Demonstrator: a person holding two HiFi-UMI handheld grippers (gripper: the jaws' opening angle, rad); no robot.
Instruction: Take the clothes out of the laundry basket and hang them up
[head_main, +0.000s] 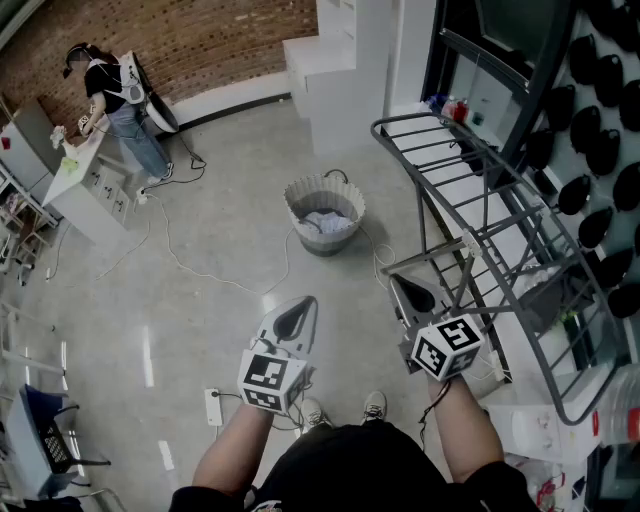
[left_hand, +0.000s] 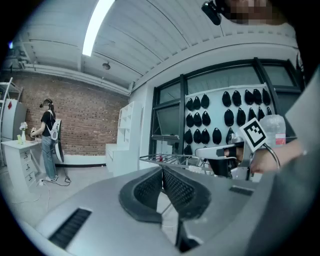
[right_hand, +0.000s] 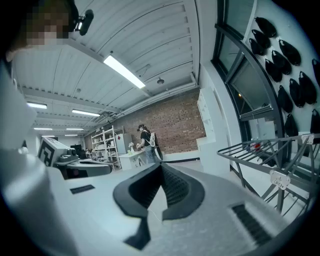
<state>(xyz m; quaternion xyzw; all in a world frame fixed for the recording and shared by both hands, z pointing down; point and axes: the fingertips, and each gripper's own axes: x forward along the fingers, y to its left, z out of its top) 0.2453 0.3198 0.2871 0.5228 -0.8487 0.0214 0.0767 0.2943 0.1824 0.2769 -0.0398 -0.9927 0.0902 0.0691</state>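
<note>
- Left hand-held gripper (head_main: 300, 308): jaws fully together, nothing between them. Right hand-held gripper (head_main: 402, 284): the same, pads meeting and empty. Both are held about level in front of the person.
- Round light-grey laundry basket with a wavy rim (head_main: 330, 243): stands on the floor ahead, well apart from both grippers. It holds a crumpled heap of pale blue-white clothes (head_main: 325, 222), sitting low inside. How many pieces there are can't be told.
- Dark-grey metal folding drying rack (head_main: 410, 118): to the right, its near end just beside the right gripper. The rails in view are bare, so nothing looks hung yet and the task seems to be at its start.
- Risk: both sets of jaws need to open before going into the basket. If they go in closed, they will only push the fabric down.
- Risk: the heap is tangled, so one pinch may lift several pieces or drag the light basket along.
- Risk: a thin white cable (head_main: 200, 270) runs across the floor between the person and the basket, and a white power strip (head_main: 213, 405) lies near the feet. Both are trip or snag hazards on the walk in.
- Risk: the right gripper could knock the rack frame when swinging over.
</note>
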